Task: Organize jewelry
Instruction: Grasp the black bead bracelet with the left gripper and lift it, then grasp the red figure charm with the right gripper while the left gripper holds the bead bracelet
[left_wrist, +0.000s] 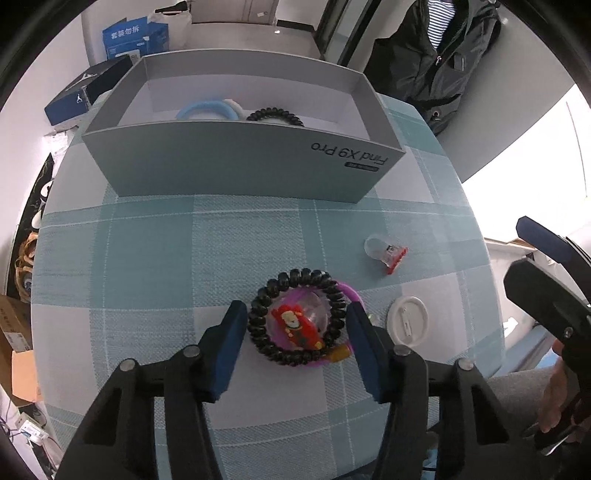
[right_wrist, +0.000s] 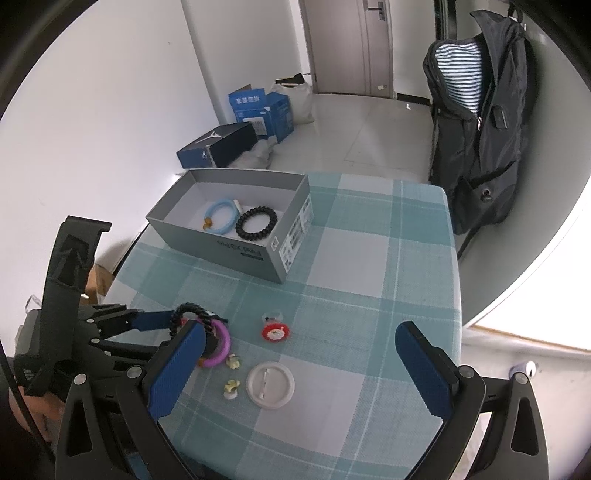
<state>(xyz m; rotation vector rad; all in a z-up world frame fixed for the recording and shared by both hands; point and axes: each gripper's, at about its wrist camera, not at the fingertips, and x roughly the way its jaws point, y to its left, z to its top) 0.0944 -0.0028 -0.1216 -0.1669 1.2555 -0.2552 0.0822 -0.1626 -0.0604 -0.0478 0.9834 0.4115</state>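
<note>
A black coil hair tie (left_wrist: 295, 317) lies on the checked tablecloth over a purple ring (left_wrist: 352, 293) and a clear badge with a red figure (left_wrist: 297, 326). My left gripper (left_wrist: 295, 315) is open, its blue pads on either side of the coil tie, close to it. In the right wrist view the tie (right_wrist: 192, 314) and purple ring (right_wrist: 219, 349) sit at the left gripper's tips. The grey box (left_wrist: 240, 162) holds a blue ring (right_wrist: 221, 218) and another black coil tie (right_wrist: 256, 223). My right gripper (right_wrist: 299, 373) is open and empty above the cloth.
A white round badge (right_wrist: 270, 385), a red-and-clear clip (right_wrist: 273, 328) and two small yellow studs (right_wrist: 232, 386) lie on the cloth. A black backpack (right_wrist: 480, 118) stands past the table's far right edge. Boxes (right_wrist: 258, 110) sit on the floor behind.
</note>
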